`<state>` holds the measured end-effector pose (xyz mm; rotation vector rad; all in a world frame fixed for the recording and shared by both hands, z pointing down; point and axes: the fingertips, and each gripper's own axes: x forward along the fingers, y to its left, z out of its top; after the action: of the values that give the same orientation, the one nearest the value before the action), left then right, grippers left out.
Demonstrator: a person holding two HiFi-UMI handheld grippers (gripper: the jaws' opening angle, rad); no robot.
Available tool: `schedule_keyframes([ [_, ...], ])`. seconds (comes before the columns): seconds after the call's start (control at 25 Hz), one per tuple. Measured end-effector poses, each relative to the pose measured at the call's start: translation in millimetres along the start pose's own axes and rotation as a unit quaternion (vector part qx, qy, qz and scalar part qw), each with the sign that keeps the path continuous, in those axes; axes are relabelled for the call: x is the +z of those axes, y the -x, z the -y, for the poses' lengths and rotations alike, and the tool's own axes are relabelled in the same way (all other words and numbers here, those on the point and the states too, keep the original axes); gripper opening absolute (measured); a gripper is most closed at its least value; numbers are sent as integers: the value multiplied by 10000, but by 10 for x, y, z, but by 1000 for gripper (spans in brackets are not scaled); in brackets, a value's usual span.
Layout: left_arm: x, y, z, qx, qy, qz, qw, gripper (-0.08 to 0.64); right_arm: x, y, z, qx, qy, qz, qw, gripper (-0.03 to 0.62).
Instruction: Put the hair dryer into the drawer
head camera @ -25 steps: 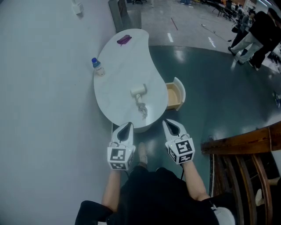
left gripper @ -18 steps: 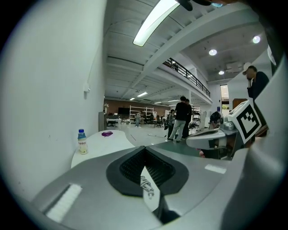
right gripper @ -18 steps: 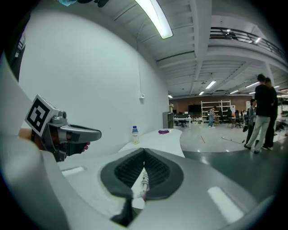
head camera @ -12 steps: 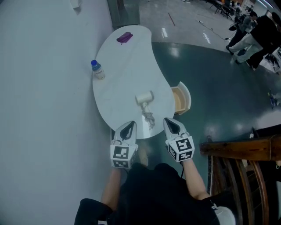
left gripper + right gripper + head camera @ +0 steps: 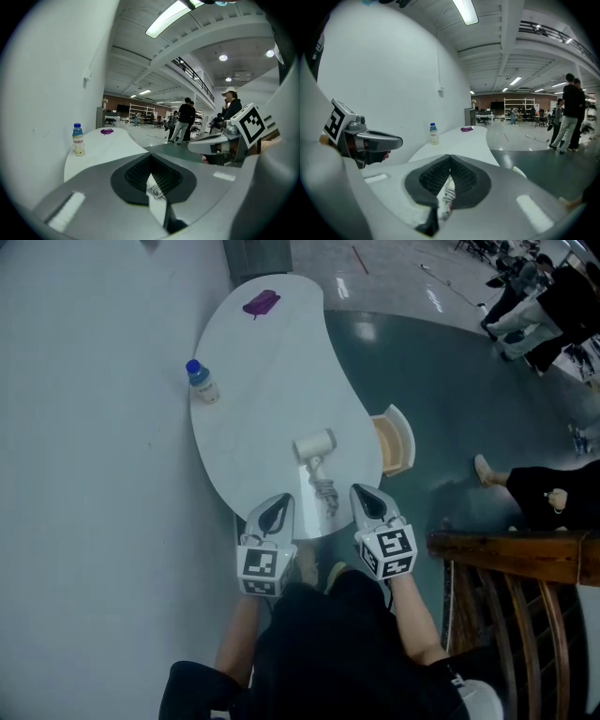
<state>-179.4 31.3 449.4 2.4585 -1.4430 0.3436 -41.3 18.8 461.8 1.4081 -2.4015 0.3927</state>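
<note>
A: Both our claws are closed on nothing. The left gripper point(image 5: 279, 502) and right gripper point(image 5: 362, 495) sit side by side at the near end of the white table point(image 5: 262, 381).

B: And the hair dryer point(image 5: 315, 445)?

A: On the table just beyond us, its cord point(image 5: 324, 489) trailing between our grippers. The open drawer point(image 5: 394, 442) juts out to the hair dryer's right.

Grey left tool point(image 5: 282, 500), right tool point(image 5: 360, 491); black clothing point(image 5: 323, 652)
</note>
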Motion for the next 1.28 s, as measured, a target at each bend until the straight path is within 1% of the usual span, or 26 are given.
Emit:
schedule_keyframes([
  [0.24,-207,-219,-177,76,146,-229,9996,8,-274,-329,57,124,-158,-321,9993,3],
  [0.52,-617,-428,-302,211,366,-652,9970,8,-696,-700,77,355,-246,-775,9961,3],
  [0.68,-837,-524,-362,252,507,-846,9948,8,-938,-840,92,418,-418,-998,9932,3],
  [0.88,-974,-614,-423,307,652,-1003,9923,8,-1152,-1058,112,482,-628,-1169,9900,32],
  [1.0,-1014,-642,-438,304,690,-1072,9914,8,-1246,-1195,94,557,-702,-1228,9884,124],
  [1.12,-1014,-675,-471,324,702,-1094,9910,8,-1379,-1322,67,624,-713,-1438,9851,219],
  [1.2,-1027,-685,-500,346,707,-1129,9905,8,-1468,-1395,58,634,-688,-1591,9828,252],
  [1.28,-1049,-687,-529,369,719,-1167,9899,8,-1542,-1452,62,618,-656,-1712,9811,261],
])
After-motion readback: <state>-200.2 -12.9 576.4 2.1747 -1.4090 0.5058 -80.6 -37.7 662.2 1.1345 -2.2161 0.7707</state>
